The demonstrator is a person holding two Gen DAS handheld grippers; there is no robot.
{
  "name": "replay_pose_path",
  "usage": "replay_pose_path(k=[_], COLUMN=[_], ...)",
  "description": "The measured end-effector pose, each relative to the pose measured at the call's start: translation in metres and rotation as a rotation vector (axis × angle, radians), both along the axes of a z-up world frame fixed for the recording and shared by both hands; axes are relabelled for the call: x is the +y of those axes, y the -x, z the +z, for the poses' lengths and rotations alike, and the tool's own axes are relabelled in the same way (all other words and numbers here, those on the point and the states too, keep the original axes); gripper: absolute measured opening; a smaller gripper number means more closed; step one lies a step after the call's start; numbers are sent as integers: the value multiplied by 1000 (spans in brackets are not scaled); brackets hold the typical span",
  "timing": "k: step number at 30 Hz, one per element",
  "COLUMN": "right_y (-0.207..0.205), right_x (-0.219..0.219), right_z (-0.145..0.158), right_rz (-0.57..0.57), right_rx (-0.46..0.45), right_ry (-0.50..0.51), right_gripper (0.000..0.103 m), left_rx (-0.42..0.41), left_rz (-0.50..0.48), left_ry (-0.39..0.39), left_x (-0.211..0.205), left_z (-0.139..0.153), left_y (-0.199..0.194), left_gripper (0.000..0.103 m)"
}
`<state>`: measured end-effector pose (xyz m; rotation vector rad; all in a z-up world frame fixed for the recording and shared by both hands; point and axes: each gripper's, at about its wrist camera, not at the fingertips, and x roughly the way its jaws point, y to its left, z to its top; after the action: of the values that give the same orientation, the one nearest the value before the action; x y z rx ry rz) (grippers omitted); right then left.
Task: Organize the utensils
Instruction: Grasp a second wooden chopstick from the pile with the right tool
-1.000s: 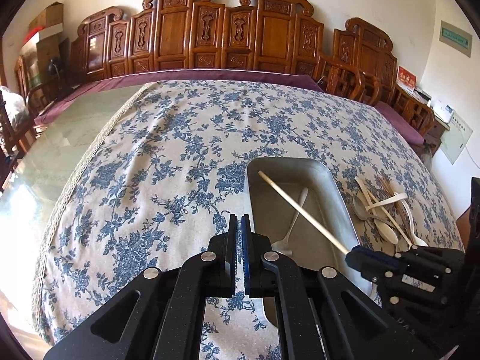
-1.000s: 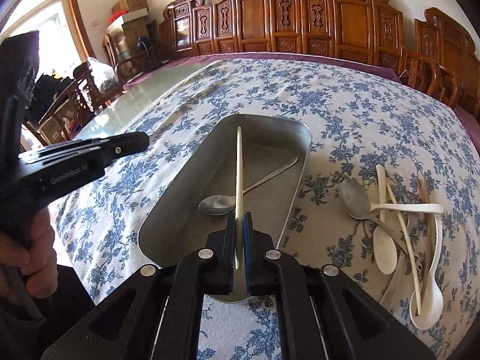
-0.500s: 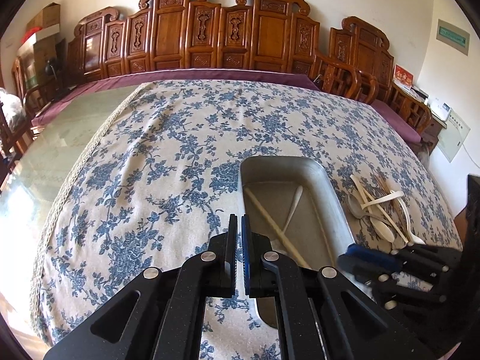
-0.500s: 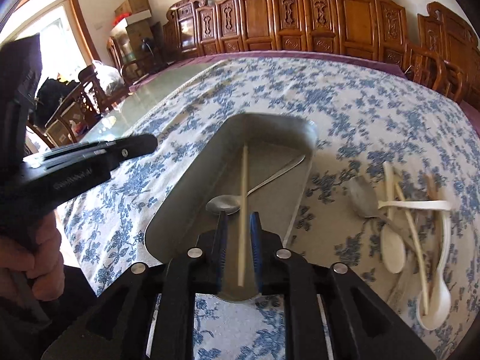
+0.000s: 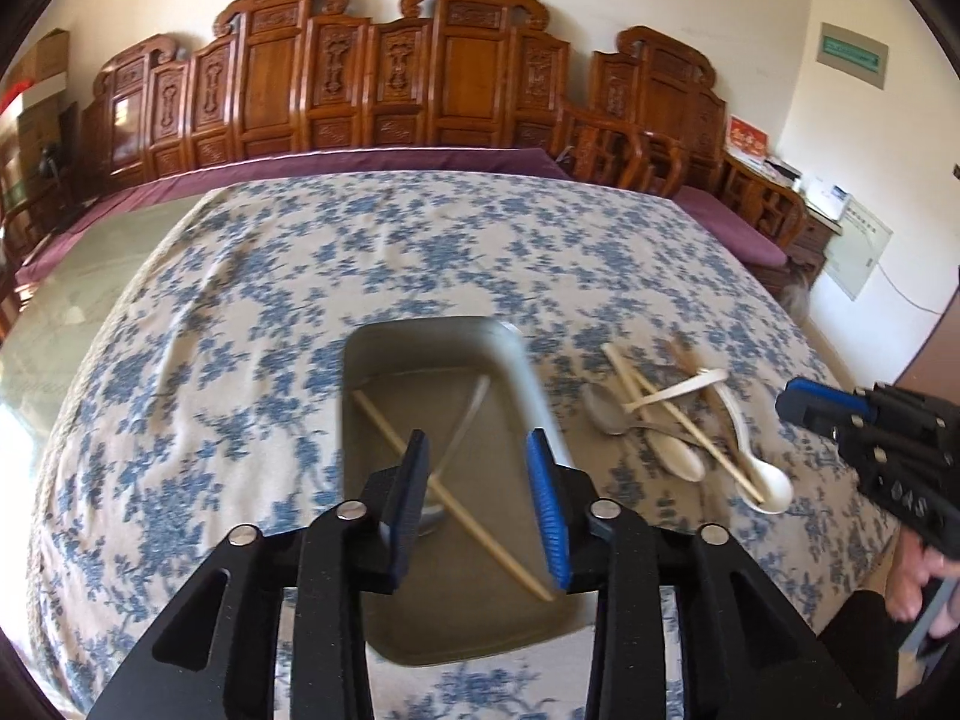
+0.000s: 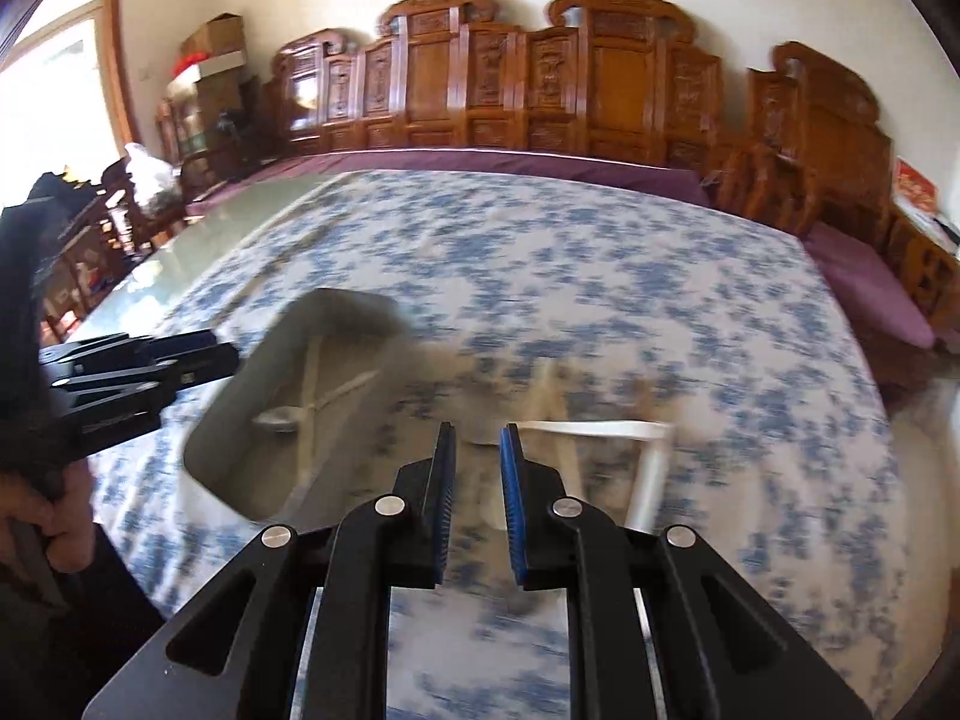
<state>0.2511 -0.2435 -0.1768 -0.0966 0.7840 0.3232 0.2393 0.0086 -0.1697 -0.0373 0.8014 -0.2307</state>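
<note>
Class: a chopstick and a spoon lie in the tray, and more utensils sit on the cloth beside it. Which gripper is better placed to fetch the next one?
Probably right. The right gripper hangs open over the pile; the left gripper, jaws opening, is over the tray.

The left gripper [image 5: 477, 501] is seen opening, empty, above a metal tray [image 5: 543, 402] where a chopstick [image 5: 450, 498] is crossed over a spoon [image 5: 465, 414]; loose utensils [image 5: 684, 420] are heaped at three o'clock.
</note>
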Motion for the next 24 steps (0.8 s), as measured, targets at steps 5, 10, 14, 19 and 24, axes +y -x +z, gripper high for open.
replay_pose_path(k=[5, 10, 14, 19, 24], right_y=[-1, -3, -6, -17, -23], right_x=[-29, -34, -27, -17, -13], right_z=[-5, -24, -48, -79, -98], right_rz=[-54, -59, -40, -14, -1], right_rx=[4, 48, 106, 179, 218], right_ry=[27, 52, 62, 106, 173], right_gripper=[17, 17, 17, 17, 17], left_rx=[3, 14, 21, 27, 29], left_rz=[-37, -63, -75, -90, -98], left_ry=[-4, -14, -16, -24, -26], left_x=[-20, -33, -40, -48, -53], left_z=[-3, -8, -11, -14, -14], left_y=[2, 4, 6, 8, 9], left_gripper=[39, 39, 39, 39, 39])
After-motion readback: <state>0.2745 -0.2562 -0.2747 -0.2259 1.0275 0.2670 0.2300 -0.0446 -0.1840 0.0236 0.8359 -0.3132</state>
